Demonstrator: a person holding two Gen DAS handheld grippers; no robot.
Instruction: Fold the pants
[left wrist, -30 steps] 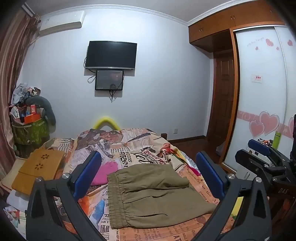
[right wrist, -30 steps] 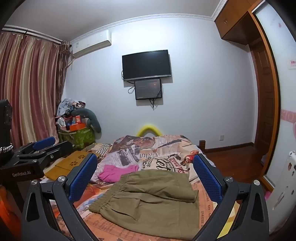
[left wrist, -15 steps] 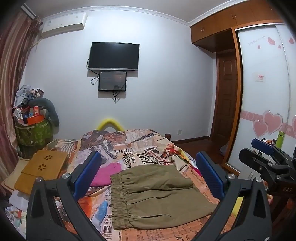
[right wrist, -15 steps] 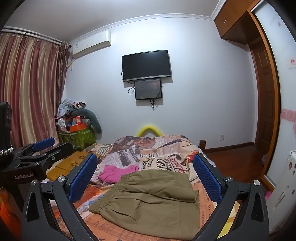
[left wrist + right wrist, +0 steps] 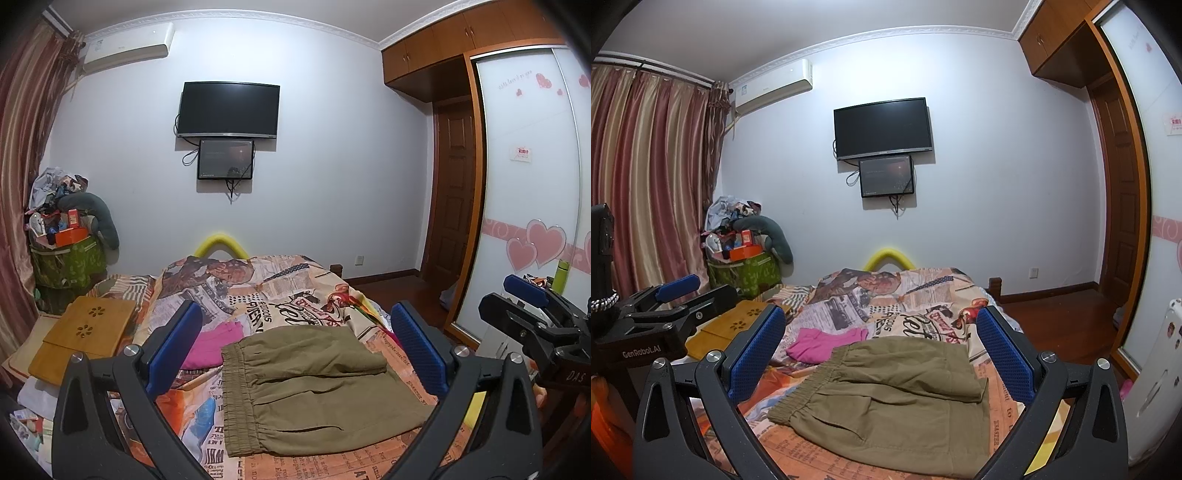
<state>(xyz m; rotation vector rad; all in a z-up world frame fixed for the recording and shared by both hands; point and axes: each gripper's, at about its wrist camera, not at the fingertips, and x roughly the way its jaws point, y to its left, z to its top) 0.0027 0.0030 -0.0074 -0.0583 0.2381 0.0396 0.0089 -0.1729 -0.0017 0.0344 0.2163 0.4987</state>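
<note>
Olive-green pants (image 5: pixel 310 387) lie folded into a compact rectangle on the bed, elastic waistband to the left; they also show in the right wrist view (image 5: pixel 894 395). My left gripper (image 5: pixel 295 350) is open and empty, held above and in front of the pants. My right gripper (image 5: pixel 882 354) is open and empty, also above the pants. Each gripper shows at the edge of the other's view: the right gripper (image 5: pixel 532 306) and the left gripper (image 5: pixel 665 306).
The bed has a newspaper-print cover (image 5: pixel 288 295). A pink garment (image 5: pixel 214 343) lies left of the pants. A wooden lap table (image 5: pixel 85 332) sits at the bed's left. A green cluttered basket (image 5: pixel 66 258), a curtain (image 5: pixel 639 184), a wardrobe (image 5: pixel 532 184) and a wall TV (image 5: pixel 229 109) surround the bed.
Both grippers have risen and drawn back slightly from the pants. The pants lie unmoved.
</note>
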